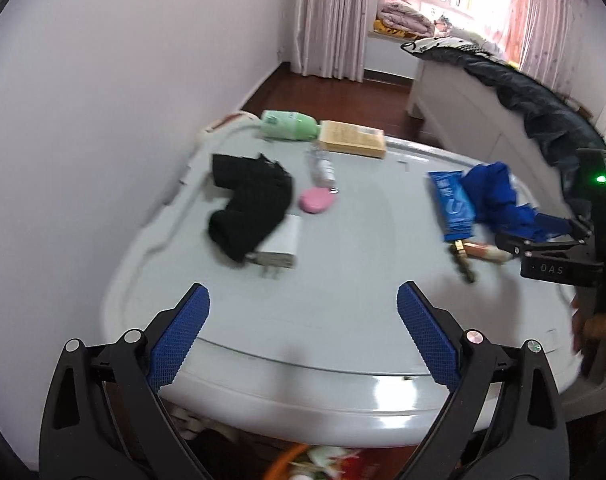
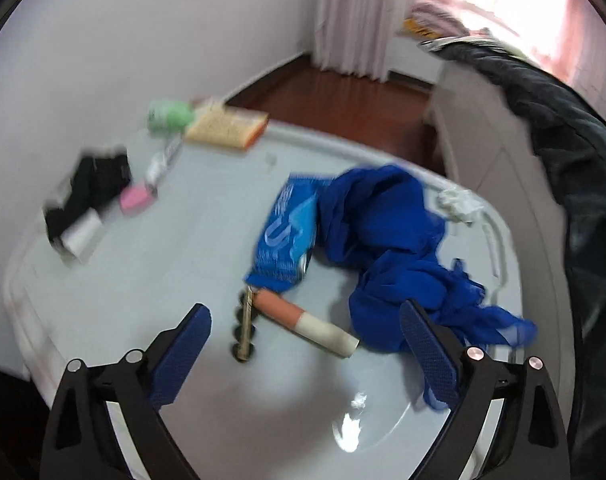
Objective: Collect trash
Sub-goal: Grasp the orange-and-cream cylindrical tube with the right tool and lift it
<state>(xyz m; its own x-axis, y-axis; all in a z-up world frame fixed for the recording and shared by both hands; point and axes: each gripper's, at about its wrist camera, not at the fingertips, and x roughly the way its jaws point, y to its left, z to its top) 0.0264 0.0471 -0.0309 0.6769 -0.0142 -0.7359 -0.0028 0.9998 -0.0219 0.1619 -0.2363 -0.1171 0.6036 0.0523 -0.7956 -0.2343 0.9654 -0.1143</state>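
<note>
Trash lies untouched; left claw (image 1: 303, 344) and right claw (image 2: 305, 354) gape empty.

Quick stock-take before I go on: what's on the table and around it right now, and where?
table: 1, grey, centre
black cloth: 1, left, over charger
charger: 1, white, left
pink case: 1, beside black cloth
green bottle: 1, lying, far edge
book: 1, tan, far edge
blue packet: 1, centre-right
blue cloth: 1, right of packet
tube: 1, orange and white, near packet
crumpled tissue: 1, white, far right
left gripper: open, empty
right gripper: open, empty
</note>
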